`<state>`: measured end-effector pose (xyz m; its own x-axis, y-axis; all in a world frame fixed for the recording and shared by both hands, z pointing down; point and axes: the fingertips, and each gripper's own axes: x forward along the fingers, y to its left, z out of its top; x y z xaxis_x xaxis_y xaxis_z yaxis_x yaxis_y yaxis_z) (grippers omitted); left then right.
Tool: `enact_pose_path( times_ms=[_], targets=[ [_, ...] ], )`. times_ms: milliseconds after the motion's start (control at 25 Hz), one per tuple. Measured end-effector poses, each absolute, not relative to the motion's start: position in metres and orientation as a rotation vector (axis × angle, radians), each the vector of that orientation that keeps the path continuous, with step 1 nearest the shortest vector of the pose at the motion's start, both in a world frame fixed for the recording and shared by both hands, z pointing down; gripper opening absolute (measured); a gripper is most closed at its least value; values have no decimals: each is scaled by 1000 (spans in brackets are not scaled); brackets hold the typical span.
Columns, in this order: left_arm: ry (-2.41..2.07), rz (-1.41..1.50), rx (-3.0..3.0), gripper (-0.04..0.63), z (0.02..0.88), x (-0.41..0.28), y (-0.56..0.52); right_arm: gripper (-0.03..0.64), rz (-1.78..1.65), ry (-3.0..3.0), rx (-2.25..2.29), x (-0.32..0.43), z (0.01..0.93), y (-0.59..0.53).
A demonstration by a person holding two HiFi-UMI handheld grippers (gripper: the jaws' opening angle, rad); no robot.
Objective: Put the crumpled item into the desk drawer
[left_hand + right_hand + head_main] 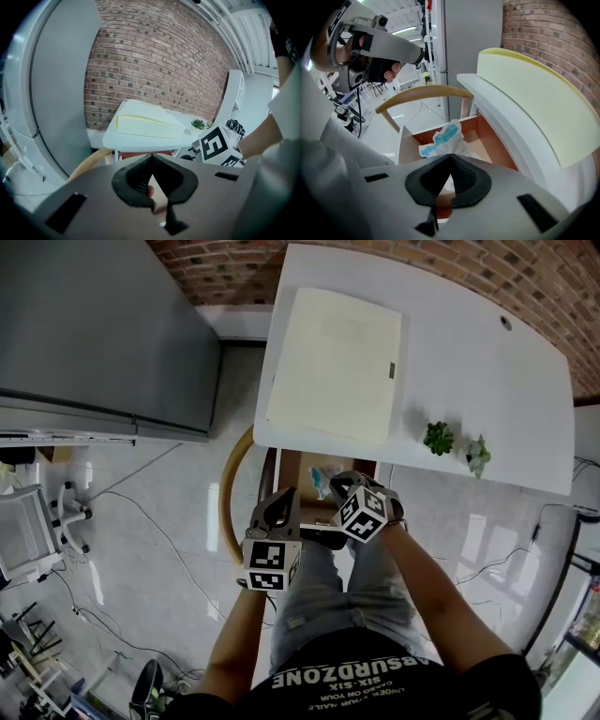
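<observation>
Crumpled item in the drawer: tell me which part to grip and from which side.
Grip the upstanding blue-printed peak of the crumpled item, coming down from above at the open front of the drawer. The desk top overhangs the back, and the side walls block a low sideways approach. The right gripper is nearest, but its jaws are together and must open first.

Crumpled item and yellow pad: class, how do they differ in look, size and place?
The crumpled item is wrinkled, white with blue print; the yellow pad is smooth, flat and plain. The crumpled item is small, the yellow pad far larger. The crumpled item is down in the open drawer; the yellow pad lies on the desk. Both are pale.
</observation>
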<state>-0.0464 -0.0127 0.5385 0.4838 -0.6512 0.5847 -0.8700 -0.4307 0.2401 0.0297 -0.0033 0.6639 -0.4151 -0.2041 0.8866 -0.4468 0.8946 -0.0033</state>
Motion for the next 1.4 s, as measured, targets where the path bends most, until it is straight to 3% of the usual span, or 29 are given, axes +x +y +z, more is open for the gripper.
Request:
enact_pose_path(
  times_ms=[1400],
  targets=[
    [-1331, 582, 2139, 5, 559, -70, -11, -2, 283, -1912, 336, 20, 732, 1]
  ],
)
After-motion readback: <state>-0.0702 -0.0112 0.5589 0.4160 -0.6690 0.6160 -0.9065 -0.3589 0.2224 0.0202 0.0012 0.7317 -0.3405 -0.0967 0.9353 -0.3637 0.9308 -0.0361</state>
